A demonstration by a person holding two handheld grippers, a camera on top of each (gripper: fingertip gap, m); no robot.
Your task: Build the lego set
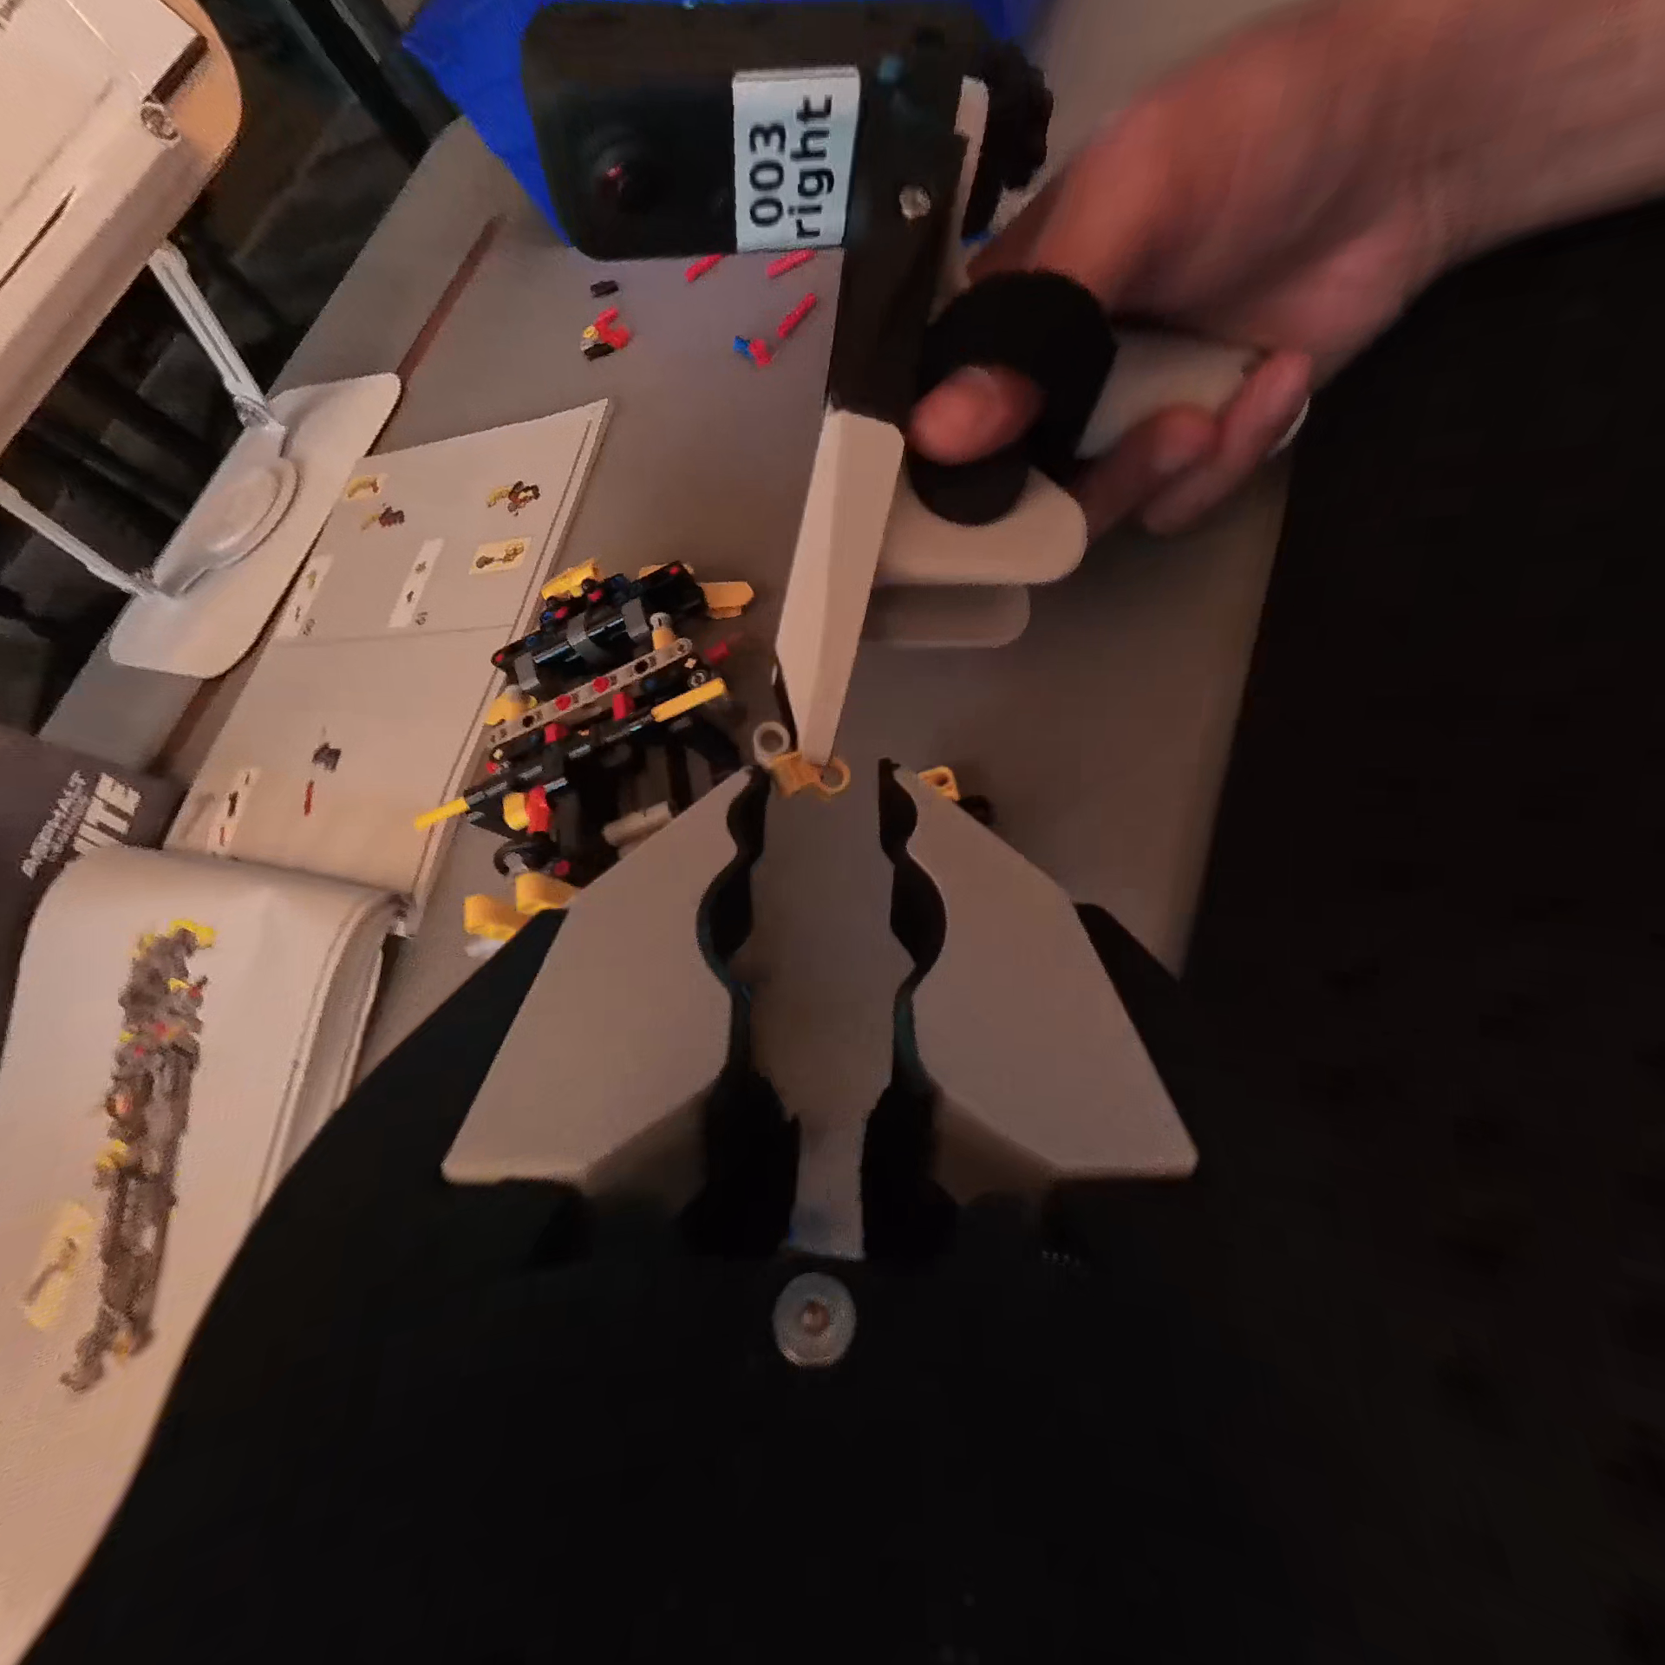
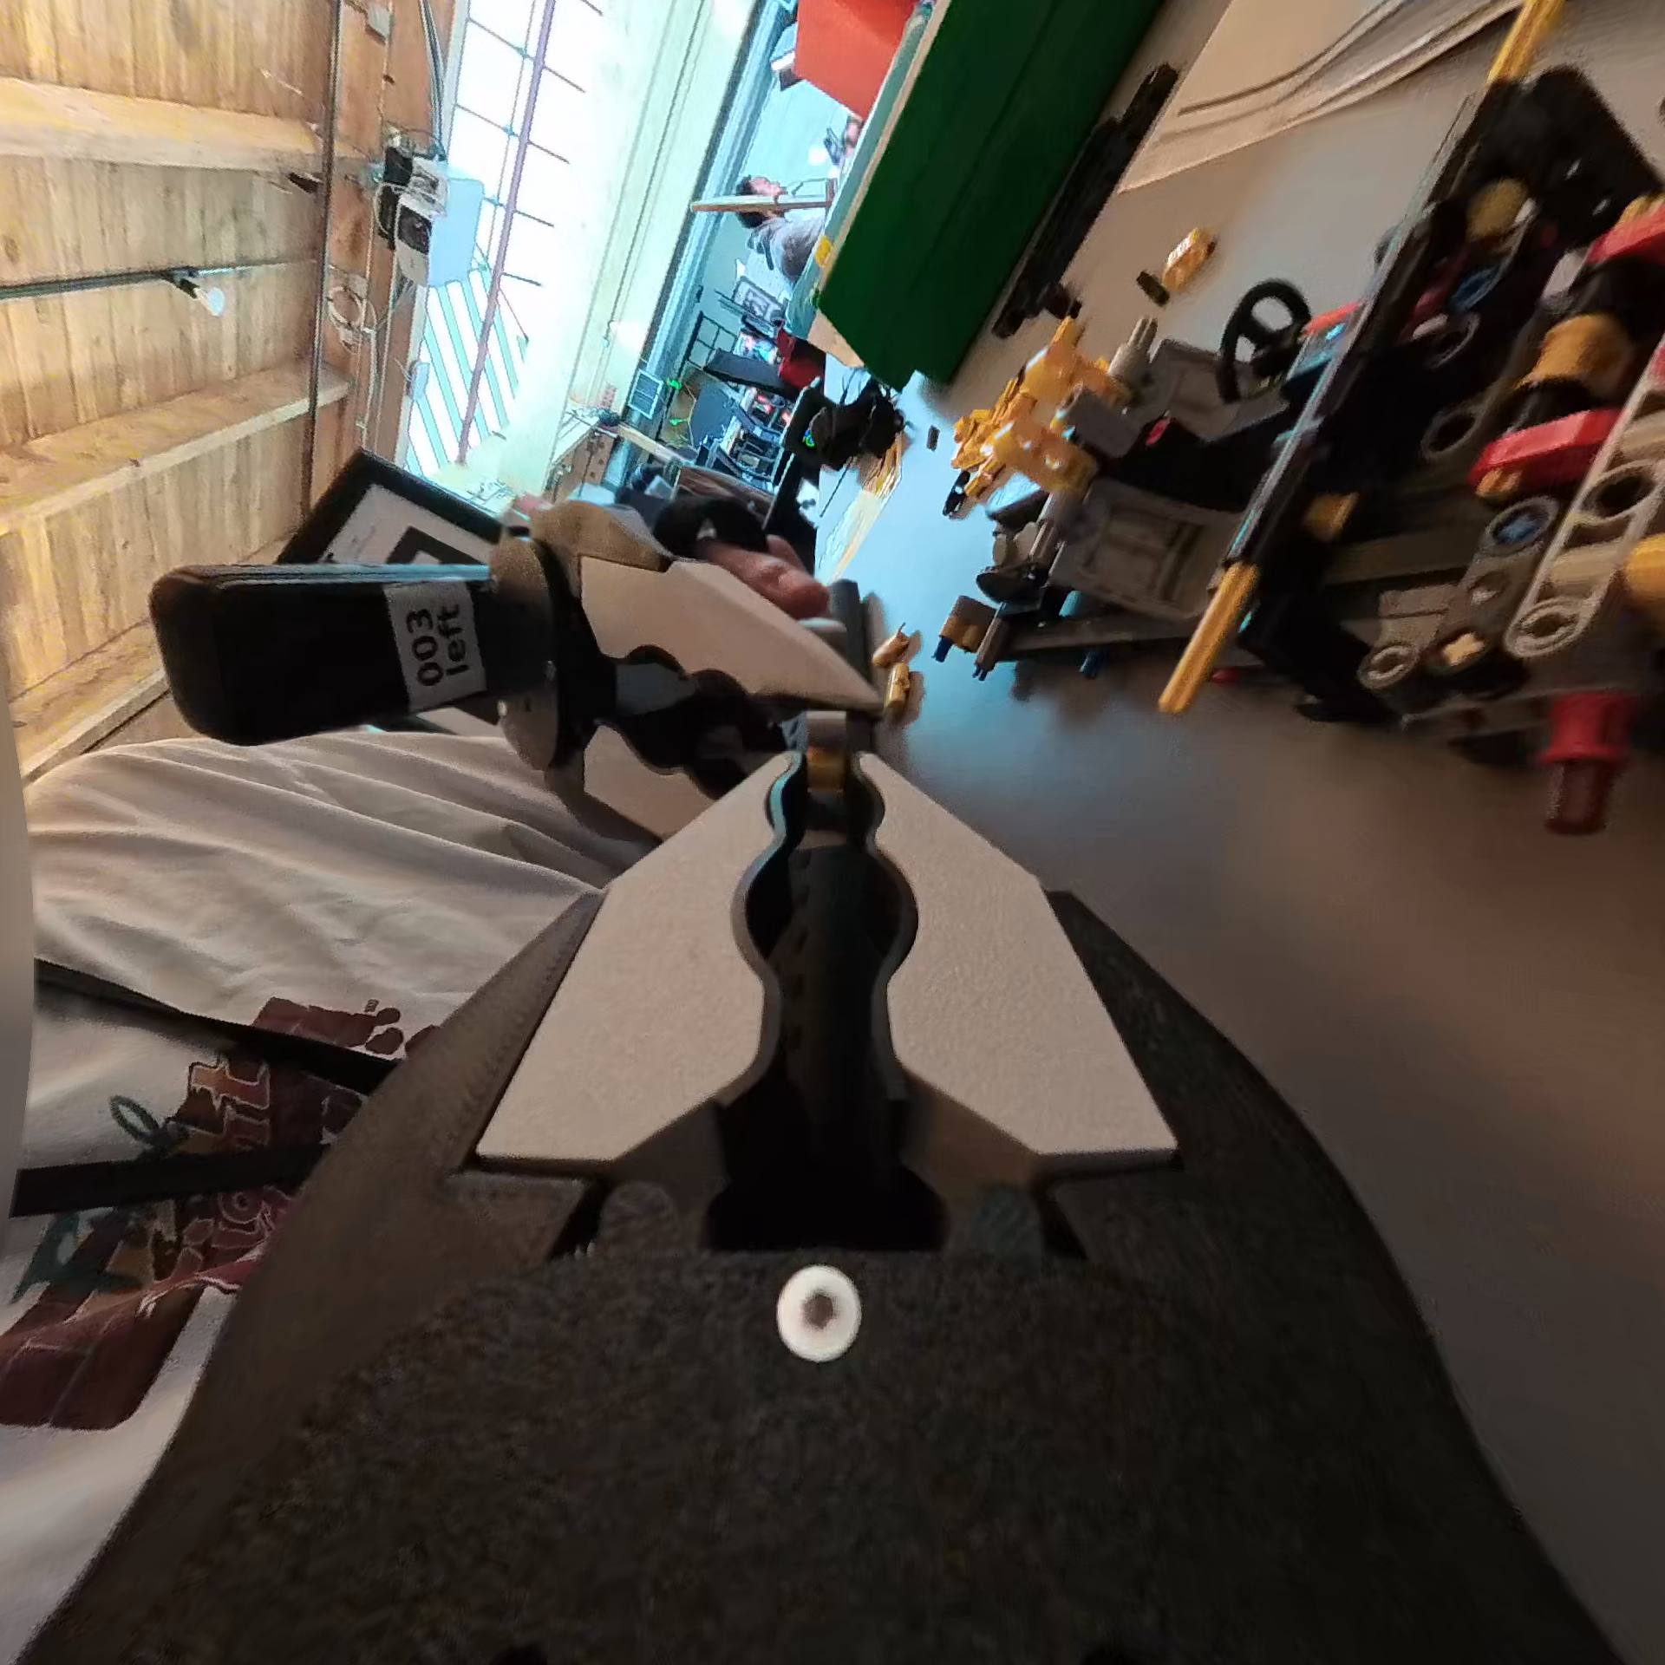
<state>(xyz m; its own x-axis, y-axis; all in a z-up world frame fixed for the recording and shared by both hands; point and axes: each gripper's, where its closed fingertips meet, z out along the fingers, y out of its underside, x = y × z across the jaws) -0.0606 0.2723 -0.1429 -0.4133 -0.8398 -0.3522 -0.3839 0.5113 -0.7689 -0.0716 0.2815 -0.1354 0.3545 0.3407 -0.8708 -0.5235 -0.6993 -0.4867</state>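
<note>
Lego model (image 1: 604,712) on grey table (image 1: 1036,739), right gripper (image 2: 824,766) jaws pinching yellow connector (image 2: 824,773) (left gripper (image 1: 820,793) jaws spread)

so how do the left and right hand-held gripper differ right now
The right hand-held gripper has jaws nearly closed; the left hand-held gripper holds them wider apart. The right clamps a small yellow piece; the left grips nothing, the piece only sits between its tips. Both meet at that piece.
</note>
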